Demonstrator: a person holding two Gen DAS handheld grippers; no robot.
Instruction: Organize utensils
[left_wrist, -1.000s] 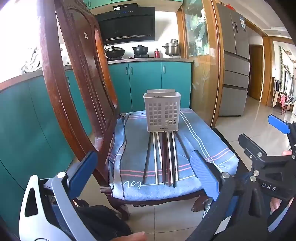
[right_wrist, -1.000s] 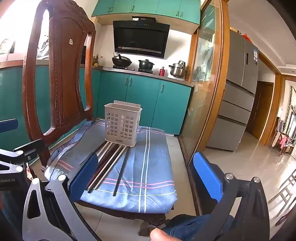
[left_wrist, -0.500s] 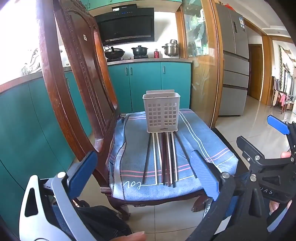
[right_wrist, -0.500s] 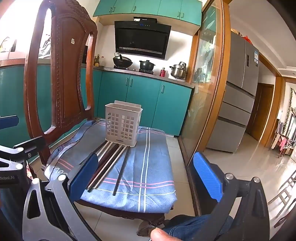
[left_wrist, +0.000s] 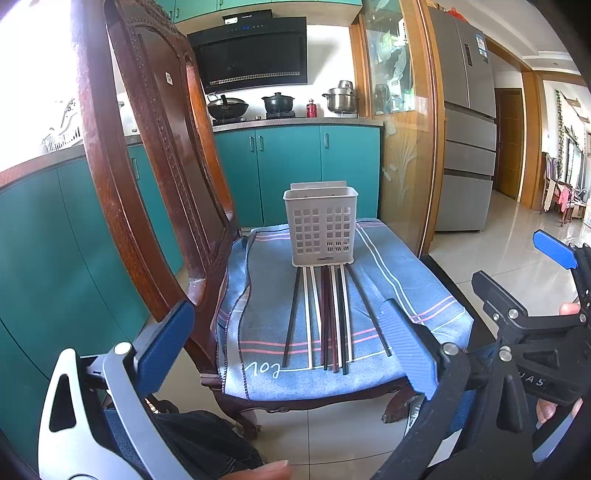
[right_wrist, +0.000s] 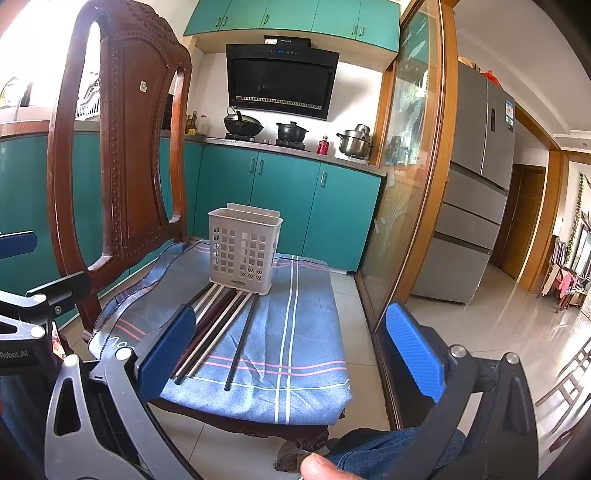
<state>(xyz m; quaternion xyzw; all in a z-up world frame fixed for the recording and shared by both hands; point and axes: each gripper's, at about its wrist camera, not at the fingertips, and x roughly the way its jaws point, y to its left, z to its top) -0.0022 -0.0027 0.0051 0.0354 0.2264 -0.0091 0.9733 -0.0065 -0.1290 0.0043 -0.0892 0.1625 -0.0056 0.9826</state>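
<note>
A white slotted utensil basket (left_wrist: 320, 228) stands upright on a blue striped cloth (left_wrist: 266, 325) on a wooden chair seat; it also shows in the right wrist view (right_wrist: 242, 249). Several chopsticks (left_wrist: 330, 317), black, white and dark red, lie side by side on the cloth in front of the basket, also seen from the right (right_wrist: 218, 325). My left gripper (left_wrist: 288, 347) is open and empty, held in front of the chair. My right gripper (right_wrist: 291, 354) is open and empty, also short of the chair's front edge.
The carved chair back (left_wrist: 147, 155) rises at the left of the seat. A glass partition in a wooden frame (right_wrist: 410, 192) stands close on the right. Teal cabinets (left_wrist: 295, 173) with pots lie behind. Tiled floor (right_wrist: 461, 325) lies to the right.
Both grippers have shifted only slightly; the view barely changes. The basket and chopsticks have not moved.
</note>
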